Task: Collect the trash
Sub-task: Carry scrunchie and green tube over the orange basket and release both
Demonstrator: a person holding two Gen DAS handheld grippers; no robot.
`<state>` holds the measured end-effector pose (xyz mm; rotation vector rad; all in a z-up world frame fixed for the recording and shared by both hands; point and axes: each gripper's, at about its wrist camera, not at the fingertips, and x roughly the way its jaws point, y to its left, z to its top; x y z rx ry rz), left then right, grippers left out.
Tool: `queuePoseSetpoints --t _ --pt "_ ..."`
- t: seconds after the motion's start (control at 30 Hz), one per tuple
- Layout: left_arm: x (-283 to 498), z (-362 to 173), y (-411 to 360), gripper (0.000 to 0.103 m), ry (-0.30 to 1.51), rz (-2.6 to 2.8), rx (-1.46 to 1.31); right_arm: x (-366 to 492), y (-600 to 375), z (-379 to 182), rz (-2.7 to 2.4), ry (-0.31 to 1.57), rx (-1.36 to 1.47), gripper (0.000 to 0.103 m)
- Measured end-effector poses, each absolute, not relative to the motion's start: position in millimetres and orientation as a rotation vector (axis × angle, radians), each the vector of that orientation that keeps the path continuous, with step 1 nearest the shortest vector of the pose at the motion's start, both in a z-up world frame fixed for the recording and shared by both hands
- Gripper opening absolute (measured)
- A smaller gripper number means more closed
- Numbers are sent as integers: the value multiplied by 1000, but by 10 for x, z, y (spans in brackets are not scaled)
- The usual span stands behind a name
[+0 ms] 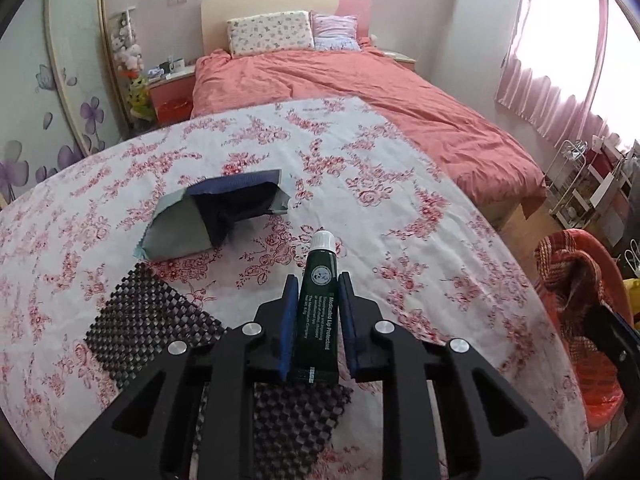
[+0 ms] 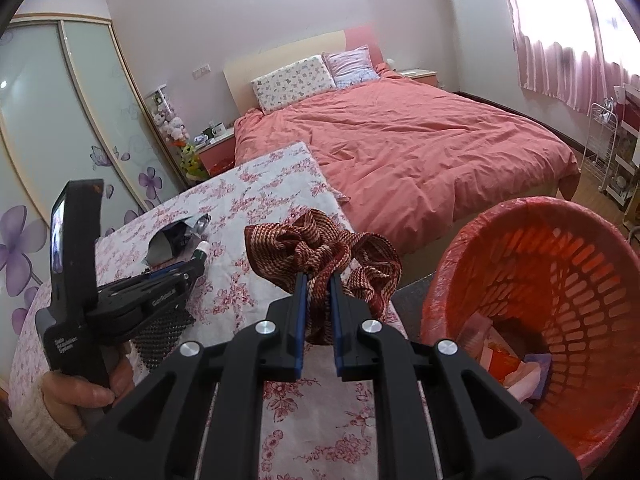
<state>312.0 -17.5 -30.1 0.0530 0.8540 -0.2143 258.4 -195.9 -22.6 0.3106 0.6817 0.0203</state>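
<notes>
Left gripper [image 1: 318, 280] clamped on green tube [image 1: 316, 312], long axis along the fingers, cap far. Right gripper [image 2: 318, 278] gripping striped cloth [image 2: 320, 248]; red basket [image 2: 472, 240] immediately right, nearer this hand.

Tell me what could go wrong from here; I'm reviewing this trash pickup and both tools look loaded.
The left tool pinches the green tube along its body, capped end forward; it could slip out or be squeezed.

The striped cloth bunches loosely from the right tool, over the table beside the red bin; a trailing fold might catch the rim or fall outside.

The foil pouch could be forgotten.
</notes>
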Motion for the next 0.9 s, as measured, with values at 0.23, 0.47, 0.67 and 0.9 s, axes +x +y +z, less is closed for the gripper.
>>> queuePoseSetpoints --t 0.23,0.47,0.67,0.9 --pt "2902 -69 -215 20 810 -244 39 2337 -2091 -49 2 638 325 12" --pt "2580 186 -427 20 768 -318 36 1993 -2277 173 -40 586 325 12" --pt "2262 379 -718 20 730 -410 42 1634 -2550 344 -114 529 322 12" --pt "1978 474 -1149 20 701 -527 55 1273 -2941 427 -204 484 355 12"
